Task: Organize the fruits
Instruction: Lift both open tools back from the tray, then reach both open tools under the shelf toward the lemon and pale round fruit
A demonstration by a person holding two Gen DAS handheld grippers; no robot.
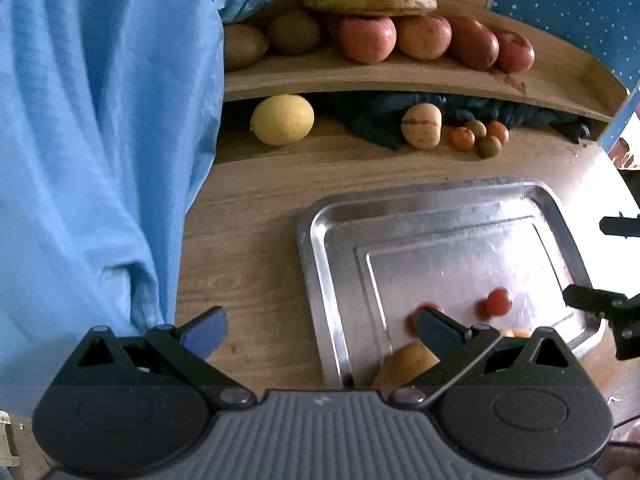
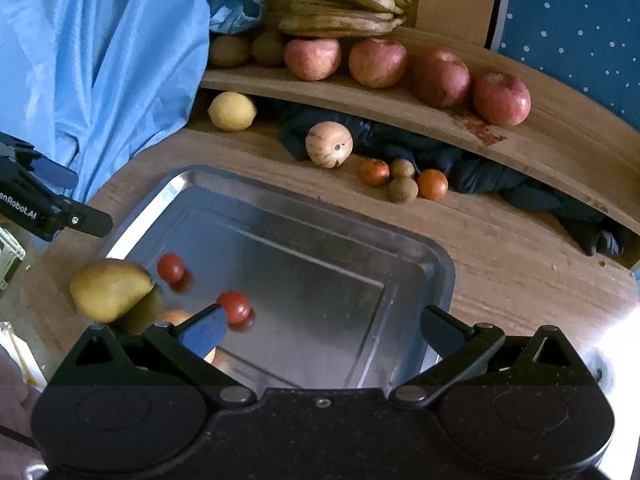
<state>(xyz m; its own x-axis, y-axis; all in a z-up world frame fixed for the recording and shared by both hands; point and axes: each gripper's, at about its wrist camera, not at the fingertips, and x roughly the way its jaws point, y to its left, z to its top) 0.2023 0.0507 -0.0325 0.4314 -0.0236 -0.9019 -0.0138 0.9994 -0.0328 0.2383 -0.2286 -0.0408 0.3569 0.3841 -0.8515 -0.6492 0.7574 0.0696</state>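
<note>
Both claws hang spread and empty over a wooden counter [image 2: 500, 240]: the left claw [image 1: 320, 330] at the bottom of its frame, straddling the near left rim of a steel tray [image 1: 320, 240], and the right claw [image 2: 324, 330] low in its own frame, above the tray's near end. Inside the tray lie two small red tomatoes [image 2: 234, 306], a yellow-green pear [image 2: 108, 288] at the lower left of the right-wrist view, and an orange fruit half hidden behind a claw finger. Beyond the tray, at mid-frame, a lemon [image 2: 232, 111], a pale striped round fruit [image 2: 329, 144] and a cluster of small orange and brown fruits [image 2: 402, 180] rest on the counter against a dark cloth [image 2: 500, 176]. Above them, a wooden shelf [image 2: 520, 136] carries four red apples [image 2: 378, 62], kiwis [image 2: 228, 51] and a bunch of bananas [image 2: 348, 2]. Blue fabric [image 1: 100, 120] fills the left of both frames.
</note>
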